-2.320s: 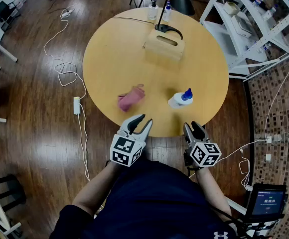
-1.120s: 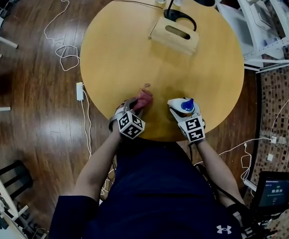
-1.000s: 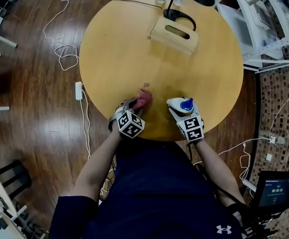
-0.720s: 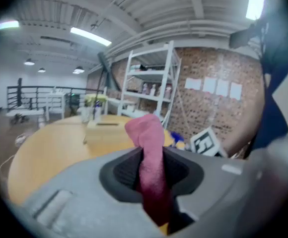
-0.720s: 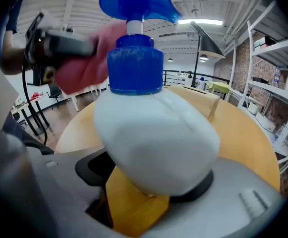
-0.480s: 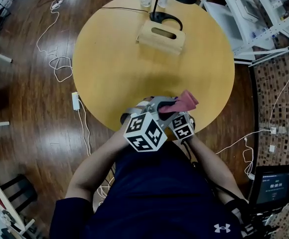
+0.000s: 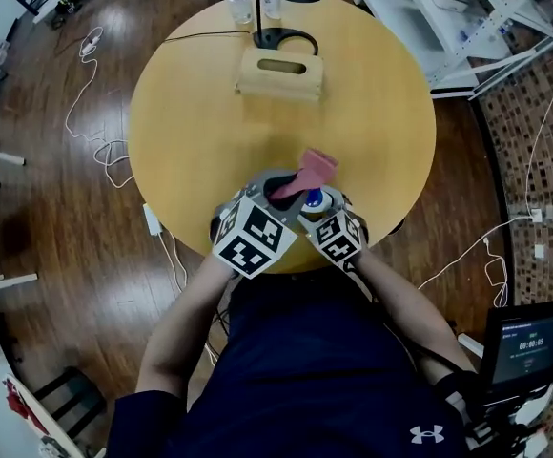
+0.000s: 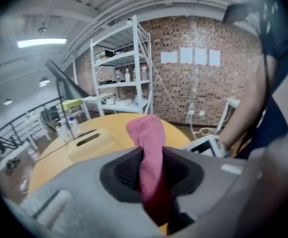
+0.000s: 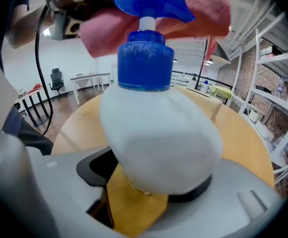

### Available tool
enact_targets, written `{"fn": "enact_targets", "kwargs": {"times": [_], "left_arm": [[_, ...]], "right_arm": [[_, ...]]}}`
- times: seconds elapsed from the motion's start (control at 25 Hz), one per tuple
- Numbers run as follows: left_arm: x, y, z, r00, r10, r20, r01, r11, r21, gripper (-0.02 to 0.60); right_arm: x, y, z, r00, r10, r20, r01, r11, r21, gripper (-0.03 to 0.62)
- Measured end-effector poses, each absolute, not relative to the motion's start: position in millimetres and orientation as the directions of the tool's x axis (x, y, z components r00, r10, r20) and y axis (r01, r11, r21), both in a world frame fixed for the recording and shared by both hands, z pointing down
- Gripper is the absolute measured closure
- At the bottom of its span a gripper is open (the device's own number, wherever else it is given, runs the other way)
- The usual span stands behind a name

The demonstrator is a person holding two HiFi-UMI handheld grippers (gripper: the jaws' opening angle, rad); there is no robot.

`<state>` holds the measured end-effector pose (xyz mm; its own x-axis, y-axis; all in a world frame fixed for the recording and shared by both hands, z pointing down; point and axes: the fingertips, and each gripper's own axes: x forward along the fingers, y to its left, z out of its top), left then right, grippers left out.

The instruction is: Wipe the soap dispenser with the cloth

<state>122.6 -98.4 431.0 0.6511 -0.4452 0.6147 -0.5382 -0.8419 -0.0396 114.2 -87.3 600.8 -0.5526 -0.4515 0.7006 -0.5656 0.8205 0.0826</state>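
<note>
Two grippers met over the near edge of the table point(image 7: 191, 113). Our left gripper point(image 7: 282, 185), its jaws just closed in, clamped the pink cloth point(image 8: 146, 133) just above the blue pump of the soap dispenser point(image 9: 159, 133). Our right gripper point(image 7: 320, 204) gripped that dispenser's white body.

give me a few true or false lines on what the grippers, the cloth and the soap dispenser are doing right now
1. The left hand-held gripper is shut on the pink cloth. True; its jaws have just been closing, with the cloth between them.
2. The soap dispenser lies untouched on the table. False: the right hand-held gripper grips its white body.
3. The dispenser's pump is blue. True.
4. The wooden tissue box sits at the table's near edge. False: it is on the far side, by the lamp base.
</note>
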Motion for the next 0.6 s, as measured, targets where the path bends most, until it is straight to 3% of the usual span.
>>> {"fn": "enact_targets", "kwargs": {"times": [0.08,0.16,0.24,0.4,0.6], "left_arm": [[148.8,-71.4,420.1,0.715,-0.341,0.611,-0.42,-0.907,-0.015,0.488],[160.7,-62.9,432.9,0.671,-0.323,0.668,-0.352,-0.931,-0.097,0.488],[158.0,-76.4,449.1,0.636,-0.358,0.683,-0.391,-0.913,-0.115,0.487],[145.6,-109.6,447.4,0.64,-0.415,0.647,-0.545,-0.839,0.0,0.488],[129.5,-117.9,443.2,0.602,-0.464,0.65,-0.607,-0.795,-0.006,0.488]], "right_arm": [[114.5,-87.2,602.2,-0.551,-0.449,0.704,-0.566,0.821,0.081,0.289],[113.1,-86.5,602.7,-0.554,-0.449,0.701,-0.565,0.821,0.08,0.29],[112.2,-87.1,602.1,-0.556,-0.449,0.699,-0.561,0.824,0.082,0.295],[116.4,-88.0,602.3,-0.55,-0.441,0.709,-0.56,0.825,0.078,0.296],[115.6,-85.5,604.0,-0.547,-0.443,0.711,-0.563,0.822,0.079,0.296]]}}
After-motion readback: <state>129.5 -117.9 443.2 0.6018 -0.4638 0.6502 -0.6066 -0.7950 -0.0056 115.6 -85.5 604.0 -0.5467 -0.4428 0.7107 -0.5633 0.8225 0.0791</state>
